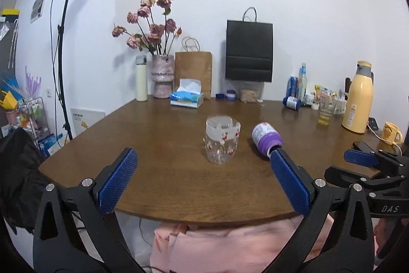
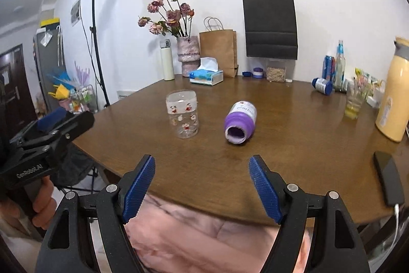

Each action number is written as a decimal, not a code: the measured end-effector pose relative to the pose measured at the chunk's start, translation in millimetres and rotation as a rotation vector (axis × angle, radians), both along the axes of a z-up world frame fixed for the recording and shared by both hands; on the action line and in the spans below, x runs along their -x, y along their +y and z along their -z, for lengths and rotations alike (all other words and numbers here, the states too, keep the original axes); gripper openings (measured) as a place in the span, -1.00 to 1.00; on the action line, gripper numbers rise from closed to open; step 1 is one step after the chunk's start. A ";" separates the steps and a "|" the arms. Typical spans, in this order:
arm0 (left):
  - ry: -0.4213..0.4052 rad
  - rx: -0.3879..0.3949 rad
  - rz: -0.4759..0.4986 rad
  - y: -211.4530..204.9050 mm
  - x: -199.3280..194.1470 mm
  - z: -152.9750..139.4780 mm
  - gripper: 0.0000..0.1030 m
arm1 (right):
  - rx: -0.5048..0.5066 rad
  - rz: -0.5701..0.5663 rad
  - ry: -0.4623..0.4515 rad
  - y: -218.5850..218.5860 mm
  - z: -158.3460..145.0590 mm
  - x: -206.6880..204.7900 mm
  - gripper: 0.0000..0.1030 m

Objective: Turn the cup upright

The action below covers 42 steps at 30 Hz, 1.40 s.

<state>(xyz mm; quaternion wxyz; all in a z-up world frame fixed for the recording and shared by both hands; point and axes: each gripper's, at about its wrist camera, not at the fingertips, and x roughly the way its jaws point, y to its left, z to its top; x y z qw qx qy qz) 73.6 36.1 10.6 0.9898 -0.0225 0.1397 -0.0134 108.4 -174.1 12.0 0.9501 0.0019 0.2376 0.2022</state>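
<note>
So the clear cup (image 2: 182,114) with cartoon prints stands upside down mid-surface (image 2: 281,150), thick base up, just left of a purple bottle (image 2: 240,122) lying on its side. Both my left hand-held gripper (image 1: 202,181) and right hand-held gripper (image 2: 202,186) are spread wide, holding nothing. Looks like light, stiff, slick plastic or glass, so I'd pinch the straight wall mid-height, not the rim

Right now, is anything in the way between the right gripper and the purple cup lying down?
No, nothing visible. Only bare table lies between the open right gripper and the purple cup. The clear jar stands off to its left.
</note>
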 end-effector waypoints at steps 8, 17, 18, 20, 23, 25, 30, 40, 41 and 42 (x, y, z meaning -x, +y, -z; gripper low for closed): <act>0.001 0.016 0.014 8.2 16.0 5.5 1.00 | -0.012 0.038 -0.043 -2.0 7.0 30.0 0.57; -0.010 0.004 0.017 4.8 16.6 4.2 1.00 | -0.013 0.030 -0.075 0.0 3.8 30.8 0.57; -0.008 0.001 0.020 4.0 16.4 4.3 1.00 | -0.014 0.032 -0.075 -0.3 3.7 31.5 0.57; -0.001 -0.006 0.031 2.0 15.8 5.3 1.00 | -0.016 0.034 -0.077 -0.9 3.5 31.6 0.57; -0.001 -0.011 0.035 1.1 16.2 5.1 1.00 | -0.013 0.034 -0.073 -1.5 3.7 31.4 0.57; -0.007 -0.016 0.033 1.2 17.3 4.0 1.00 | -0.013 0.038 -0.074 -1.9 3.0 31.7 0.57; -0.009 -0.017 0.035 1.1 18.5 4.1 1.00 | -0.014 0.039 -0.073 -2.5 2.3 31.6 0.57; -0.011 -0.017 0.036 1.4 18.5 4.2 1.00 | -0.011 0.045 -0.072 -3.9 1.6 32.0 0.57; -0.011 -0.018 0.036 1.1 18.6 4.3 1.00 | -0.012 0.046 -0.074 -4.2 1.3 32.1 0.57; -0.011 -0.018 0.034 1.0 18.6 4.2 1.00 | -0.013 0.044 -0.073 -4.1 1.4 31.6 0.57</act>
